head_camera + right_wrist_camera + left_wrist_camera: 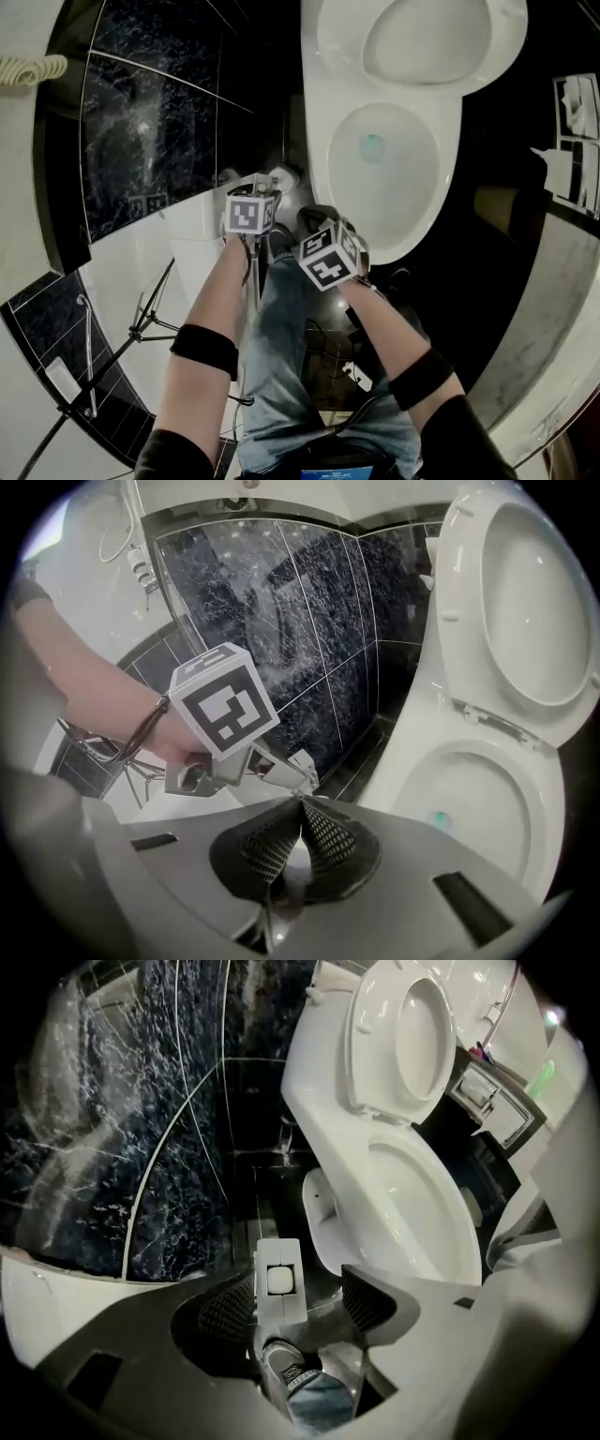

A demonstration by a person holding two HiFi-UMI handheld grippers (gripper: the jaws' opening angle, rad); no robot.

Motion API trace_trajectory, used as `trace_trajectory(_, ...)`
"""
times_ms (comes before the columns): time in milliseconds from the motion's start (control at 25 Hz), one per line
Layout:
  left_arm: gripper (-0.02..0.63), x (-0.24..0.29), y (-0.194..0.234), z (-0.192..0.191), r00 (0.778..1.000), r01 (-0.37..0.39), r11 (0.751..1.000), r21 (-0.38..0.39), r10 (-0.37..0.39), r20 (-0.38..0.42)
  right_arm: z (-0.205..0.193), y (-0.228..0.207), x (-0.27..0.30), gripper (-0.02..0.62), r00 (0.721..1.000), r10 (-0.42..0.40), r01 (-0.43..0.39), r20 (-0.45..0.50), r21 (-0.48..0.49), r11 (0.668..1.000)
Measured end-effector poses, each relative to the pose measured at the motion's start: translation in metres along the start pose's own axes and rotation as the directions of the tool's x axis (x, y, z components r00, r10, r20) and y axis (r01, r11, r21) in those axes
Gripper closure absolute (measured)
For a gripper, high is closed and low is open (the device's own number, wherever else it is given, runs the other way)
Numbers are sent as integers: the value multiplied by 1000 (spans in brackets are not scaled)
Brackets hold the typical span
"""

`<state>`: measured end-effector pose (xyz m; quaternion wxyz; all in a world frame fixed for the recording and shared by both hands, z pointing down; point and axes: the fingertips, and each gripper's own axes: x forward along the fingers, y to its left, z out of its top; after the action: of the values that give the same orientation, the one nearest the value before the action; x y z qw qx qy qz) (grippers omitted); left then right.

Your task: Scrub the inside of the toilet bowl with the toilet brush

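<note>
Jaws of the left gripper [298, 1288] are held apart around what is judged the white brush handle [278, 1279], the right gripper's [300, 808] pressed together empty; if gripped off-centre, the handle could be tipped aside.

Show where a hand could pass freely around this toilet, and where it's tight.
Free: inside the open bowl, its lid raised. Crowded: the strip between bowl and dark tiled wall, where the left gripper, right gripper and a shoe sit.

White toilet bowl [322, 122], black white-veined wall tiles [150, 103].
</note>
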<state>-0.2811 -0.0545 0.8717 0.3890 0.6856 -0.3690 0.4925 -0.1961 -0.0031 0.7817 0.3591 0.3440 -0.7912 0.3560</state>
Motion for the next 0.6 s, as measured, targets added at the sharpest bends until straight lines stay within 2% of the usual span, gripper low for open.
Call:
trace_trajectory(320,311,26,10,-1,999,-14,1000,6,14,-32,-11,-6,14,589,1000,5,-5,1,33,999)
trace_trajectory(600,311,46,14,1,999,-7,1000,18,8,-54,-4,-10,23,589,1000,4,-4,4,30,1000)
